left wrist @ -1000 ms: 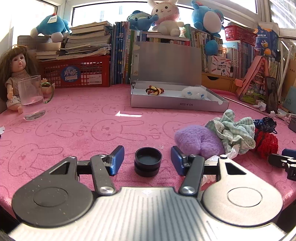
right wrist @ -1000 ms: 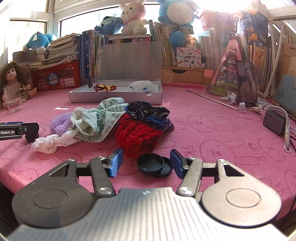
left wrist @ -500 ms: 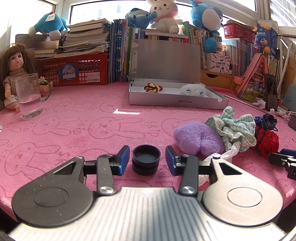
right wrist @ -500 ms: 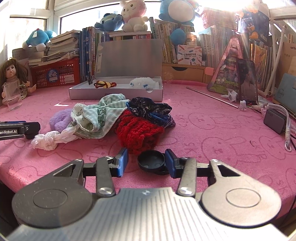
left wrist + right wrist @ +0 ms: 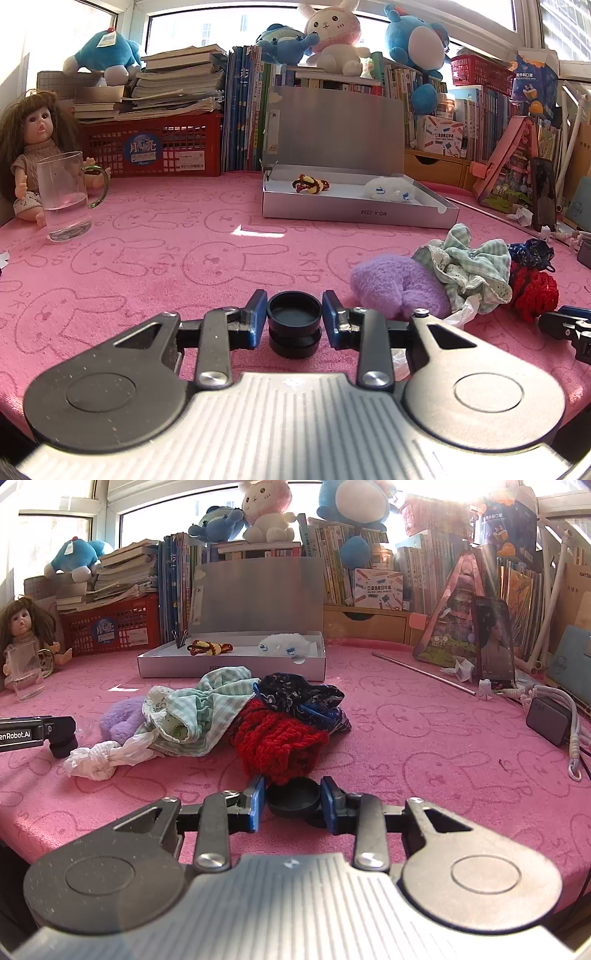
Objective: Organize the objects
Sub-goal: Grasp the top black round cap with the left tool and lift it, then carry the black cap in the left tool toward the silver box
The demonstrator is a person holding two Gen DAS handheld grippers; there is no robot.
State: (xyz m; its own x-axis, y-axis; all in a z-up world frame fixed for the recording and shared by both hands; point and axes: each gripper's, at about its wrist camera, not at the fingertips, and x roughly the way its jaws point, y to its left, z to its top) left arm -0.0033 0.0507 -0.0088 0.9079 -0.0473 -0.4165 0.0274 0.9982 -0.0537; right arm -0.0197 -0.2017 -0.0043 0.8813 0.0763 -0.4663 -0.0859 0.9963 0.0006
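Observation:
My left gripper (image 5: pixel 294 320) is shut on a small black round jar (image 5: pixel 294 323) low over the pink cloth. My right gripper (image 5: pixel 293 800) is shut on a black round lid (image 5: pixel 293 797) at the near edge of a red knitted scrunchie (image 5: pixel 280 746). A heap of hair ties lies on the cloth: a purple fluffy one (image 5: pixel 397 286), a green checked one (image 5: pixel 201 710), a dark blue one (image 5: pixel 301 698) and a white knotted one (image 5: pixel 99 758). An open silver box (image 5: pixel 354 212) at the back holds a striped tie (image 5: pixel 310 184) and a white fluffy piece (image 5: pixel 388 190).
A glass mug (image 5: pixel 66 195) and a doll (image 5: pixel 35 147) stand at the left. Books, a red basket (image 5: pixel 155 149) and plush toys line the back. A phone (image 5: pixel 495 642), a charger with cable (image 5: pixel 546 720) and a thin metal rod (image 5: pixel 421 672) lie at the right.
Both grippers have closed: the left fingers came in onto the black jar, the right fingers onto the black lid. Both views shifted slightly.

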